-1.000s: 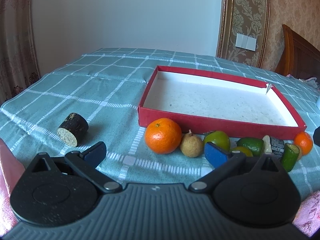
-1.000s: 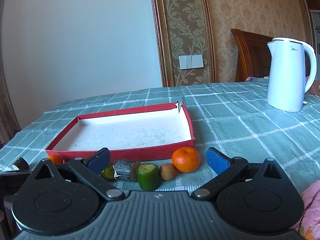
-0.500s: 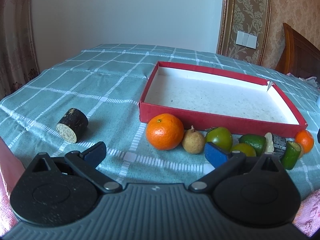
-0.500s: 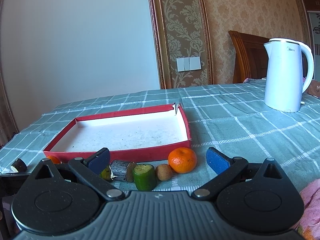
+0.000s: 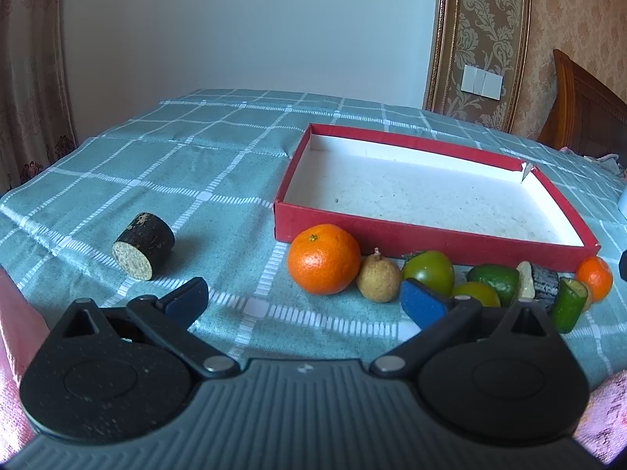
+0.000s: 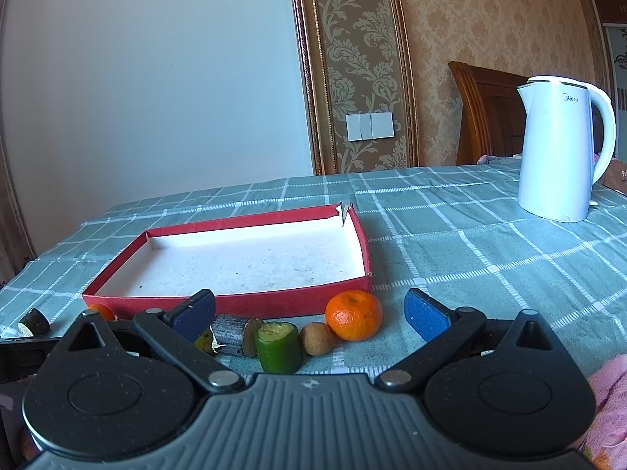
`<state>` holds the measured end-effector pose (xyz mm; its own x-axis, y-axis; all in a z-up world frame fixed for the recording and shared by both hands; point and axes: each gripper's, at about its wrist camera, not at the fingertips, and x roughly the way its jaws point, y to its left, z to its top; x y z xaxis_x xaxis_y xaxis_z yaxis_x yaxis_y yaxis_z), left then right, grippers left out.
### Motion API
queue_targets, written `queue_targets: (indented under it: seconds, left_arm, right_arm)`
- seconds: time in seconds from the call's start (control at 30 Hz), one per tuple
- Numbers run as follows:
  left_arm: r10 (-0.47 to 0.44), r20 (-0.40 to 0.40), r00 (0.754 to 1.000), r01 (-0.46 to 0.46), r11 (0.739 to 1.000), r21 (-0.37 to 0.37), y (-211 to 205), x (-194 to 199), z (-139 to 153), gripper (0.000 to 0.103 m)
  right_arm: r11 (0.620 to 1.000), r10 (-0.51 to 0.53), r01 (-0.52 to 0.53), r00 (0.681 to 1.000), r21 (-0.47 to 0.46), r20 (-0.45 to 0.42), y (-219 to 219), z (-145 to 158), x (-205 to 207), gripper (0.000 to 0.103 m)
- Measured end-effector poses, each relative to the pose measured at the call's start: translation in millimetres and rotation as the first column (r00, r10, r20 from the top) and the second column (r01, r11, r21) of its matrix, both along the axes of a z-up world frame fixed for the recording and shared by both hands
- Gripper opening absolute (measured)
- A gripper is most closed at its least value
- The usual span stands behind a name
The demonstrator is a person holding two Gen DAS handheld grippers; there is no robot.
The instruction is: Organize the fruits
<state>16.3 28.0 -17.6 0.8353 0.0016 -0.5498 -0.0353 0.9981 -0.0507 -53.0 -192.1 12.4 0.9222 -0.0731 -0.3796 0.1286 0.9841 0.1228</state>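
A shallow red box (image 5: 431,235) (image 6: 298,297) with a bare white floor lies on the checked cloth. Along its near wall runs a row of fruit: a big orange (image 5: 323,259), a brown longan (image 5: 378,279), a green tomato (image 5: 429,270), green pieces (image 5: 494,276), a dark cut stub (image 5: 542,284), a green cut cylinder (image 5: 570,304) (image 6: 278,346) and a small orange (image 5: 595,276) (image 6: 354,314). A dark cut chunk (image 5: 144,246) (image 6: 34,322) lies apart on the left. My left gripper (image 5: 303,303) is open just short of the big orange. My right gripper (image 6: 309,313) is open around the row's right end.
A white electric kettle (image 6: 560,149) stands on the table at the far right. A wooden chair (image 6: 486,113) stands behind the table, a curtain (image 5: 27,78) at the left. Pink cloth (image 6: 611,403) shows at the lower right.
Both cameras have drawn back and risen slightly, so the box and fruit sit a little lower and farther in view. Both grippers stay open and no fruit has moved.
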Motion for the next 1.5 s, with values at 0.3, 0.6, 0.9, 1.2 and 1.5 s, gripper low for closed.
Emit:
queue_targets:
  seconds: [0.3,0.6,0.9,1.2,1.5]
  left_arm:
    - [-0.001,0.001,1.000,0.001,1.000,0.004,-1.4,-1.5,0.3,0.103]
    - [0.003,0.010,1.000,-0.003,1.000,0.006,-0.9,-2.1,0.6,0.103]
    - [0.009,0.014,1.000,-0.009,1.000,-0.007,1.6,-2.3,0.4,0.103]
    - [0.015,0.016,1.000,-0.014,1.000,-0.015,2.6,-3.0,0.6,0.103]
    - [0.017,0.016,1.000,-0.016,1.000,-0.023,3.5,-2.4,0.3,0.103]
  right_arm:
    - [1.000,0.003,-0.003,1.000,-0.010,-0.012,-1.8,-6.8,4.2,0.103]
    - [1.000,0.007,-0.007,1.000,-0.008,-0.026,-1.8,-13.6,5.0,0.103]
    - [0.999,0.030,-0.031,0.999,-0.032,-0.023,-5.0,-15.2,1.2,0.103]
    - [0.990,0.089,-0.090,0.996,-0.110,-0.007,-4.0,-9.1,-10.9,0.103]
    - [0.982,0.145,-0.146,0.989,-0.123,-0.015,-13.9,-2.7,-11.2,0.103]
